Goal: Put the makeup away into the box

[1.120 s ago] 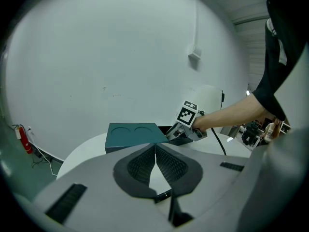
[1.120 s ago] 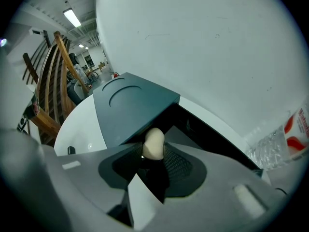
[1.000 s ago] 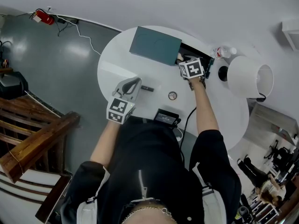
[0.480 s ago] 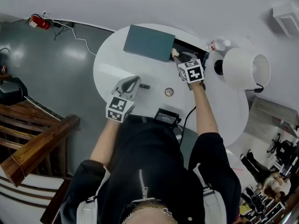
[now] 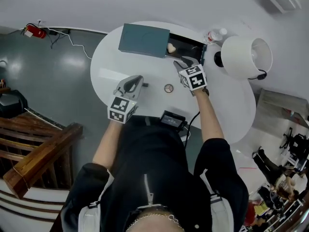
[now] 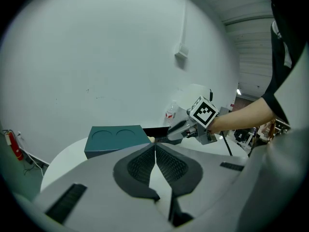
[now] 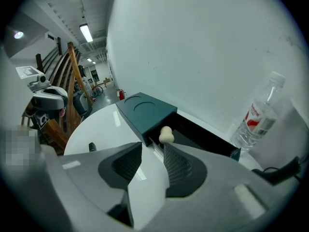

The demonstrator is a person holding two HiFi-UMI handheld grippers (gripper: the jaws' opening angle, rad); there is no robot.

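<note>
The right tool (image 5: 183,62) hangs released just in front of the box's (image 5: 144,39) open drawer (image 5: 190,44), its jaws apart with nothing between them. A beige sponge (image 5: 171,47) lies in the drawer, close against the teal sleeve. The left tool (image 5: 136,79) is clenched on nothing, over the tabletop (image 5: 108,69). A round compact (image 5: 168,87) lies between the two tools, and a dark stick (image 5: 145,85) lies just beside the left tool. A bottle (image 5: 215,35) and a lamp (image 5: 246,57) stand right of the box.

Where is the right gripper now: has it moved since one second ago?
Yes. The right gripper has drawn back from the box, toward the person; the beige sponge lies in its open drawer.
</note>
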